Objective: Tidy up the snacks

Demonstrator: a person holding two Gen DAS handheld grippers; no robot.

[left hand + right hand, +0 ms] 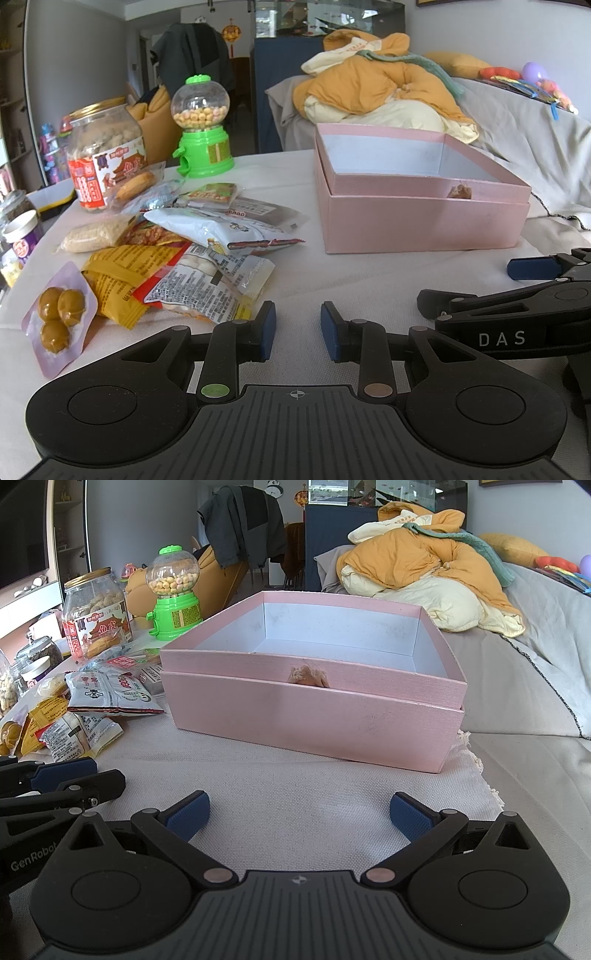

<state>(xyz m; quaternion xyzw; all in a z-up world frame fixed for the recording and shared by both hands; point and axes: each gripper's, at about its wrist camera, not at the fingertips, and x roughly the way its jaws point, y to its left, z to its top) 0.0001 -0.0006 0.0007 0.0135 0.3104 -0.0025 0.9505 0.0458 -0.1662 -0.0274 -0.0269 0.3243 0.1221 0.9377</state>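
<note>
Two tools hover empty over the bench: the left tool (298,329) narrowly parted, the right tool (299,816) spread wide. Snack packets (207,273) lie heaped ahead-left of the left tool; the pink box (314,701) sits ahead of the right. Overlapping, slippery packets risk double-grabs or slipping out.

The open pink cardboard box (314,716) sits on the white cloth-covered table (295,794), nested in its own lid. Left of the box lies a heap of foil and plastic snack packets (192,258), and behind that heap, still left of the box, stand a clear plastic peanut jar (105,158) and a green gumball dispenser (202,129). Behind the box, off the table, a yellow and cream quilt (424,576) is piled on a grey-covered sofa (535,657).
</note>
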